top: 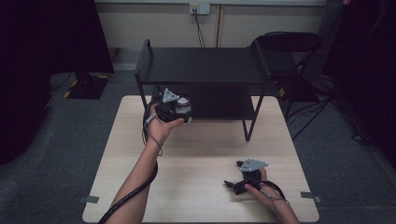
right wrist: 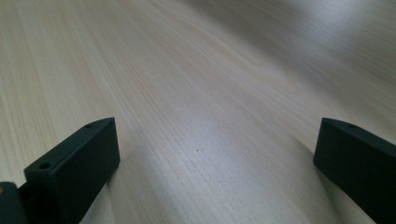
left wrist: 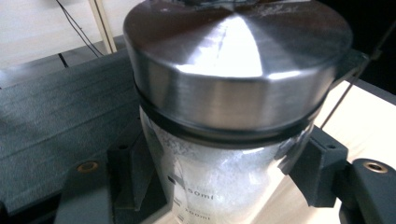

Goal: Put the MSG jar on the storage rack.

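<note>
My left tool (top: 180, 108) grips the clear glass jar with a brushed steel lid (left wrist: 233, 70) by its body near the pale wooden worktop's (top: 201, 149) far edge, beside the black metal shelf (top: 205, 65). My right tool (top: 236, 179) rests wide apart near the worktop's near right corner, free to help.

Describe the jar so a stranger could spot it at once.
Start at the black two-tier shelf at the far side of the light wooden table. At its front left corner, the left tool grips a clear glass jar. Its brushed-metal lid and printed millilitre marks set it apart.
</note>
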Demonstrator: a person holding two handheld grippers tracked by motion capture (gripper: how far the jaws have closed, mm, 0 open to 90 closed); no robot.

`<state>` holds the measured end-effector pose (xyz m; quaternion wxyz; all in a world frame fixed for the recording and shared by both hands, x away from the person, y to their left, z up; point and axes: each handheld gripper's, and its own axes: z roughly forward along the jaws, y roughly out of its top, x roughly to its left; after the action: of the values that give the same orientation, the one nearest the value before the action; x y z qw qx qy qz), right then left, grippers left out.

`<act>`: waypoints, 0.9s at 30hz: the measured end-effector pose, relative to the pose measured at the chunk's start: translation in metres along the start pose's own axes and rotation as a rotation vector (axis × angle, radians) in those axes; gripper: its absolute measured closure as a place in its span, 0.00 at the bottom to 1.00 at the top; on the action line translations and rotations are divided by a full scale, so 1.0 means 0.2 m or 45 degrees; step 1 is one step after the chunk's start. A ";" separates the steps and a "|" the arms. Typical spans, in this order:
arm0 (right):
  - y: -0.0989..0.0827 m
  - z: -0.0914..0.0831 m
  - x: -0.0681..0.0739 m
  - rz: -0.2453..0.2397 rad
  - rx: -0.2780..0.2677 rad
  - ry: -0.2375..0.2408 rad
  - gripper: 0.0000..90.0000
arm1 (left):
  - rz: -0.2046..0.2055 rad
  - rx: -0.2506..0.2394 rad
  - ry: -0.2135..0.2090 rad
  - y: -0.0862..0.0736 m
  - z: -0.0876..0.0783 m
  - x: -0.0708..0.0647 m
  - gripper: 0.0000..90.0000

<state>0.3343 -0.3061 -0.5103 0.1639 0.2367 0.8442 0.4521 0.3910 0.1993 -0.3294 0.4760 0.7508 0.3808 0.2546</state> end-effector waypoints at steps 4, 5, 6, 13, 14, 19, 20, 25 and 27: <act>0.00 0.00 0.00 0.000 0.000 0.000 0.00 | 0.003 0.002 0.028 0.02 0.03 -0.01 0.35; 0.00 0.00 0.00 0.000 0.000 0.000 0.00 | 0.001 0.000 0.040 0.02 0.04 -0.01 0.35; 0.00 0.00 0.00 0.000 0.000 0.000 0.00 | -0.003 -0.002 0.050 0.02 0.05 -0.02 0.35; 0.00 0.00 0.00 0.000 0.000 0.000 0.00 | -0.014 -0.024 0.100 0.01 0.09 -0.03 0.35; 0.00 0.00 0.00 0.000 0.000 0.000 0.00 | -0.007 -0.033 0.109 0.00 0.10 -0.03 0.35; 0.00 0.00 0.00 0.000 0.000 0.000 0.00 | 0.020 -0.027 0.134 0.00 0.10 -0.04 0.35; 0.00 0.00 0.00 0.000 0.000 0.000 0.00 | 0.020 -0.028 0.139 0.00 0.10 -0.05 0.35; 0.00 0.00 0.00 0.000 0.000 0.000 0.00 | 0.022 -0.041 0.143 -0.02 0.11 -0.05 0.35; 0.00 0.00 0.00 0.000 0.000 0.000 0.00 | 0.004 -0.038 0.139 -0.02 0.11 -0.04 0.35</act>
<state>0.3344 -0.3061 -0.5103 0.1639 0.2366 0.8442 0.4522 0.4013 0.1819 -0.3431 0.4651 0.7293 0.4010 0.3017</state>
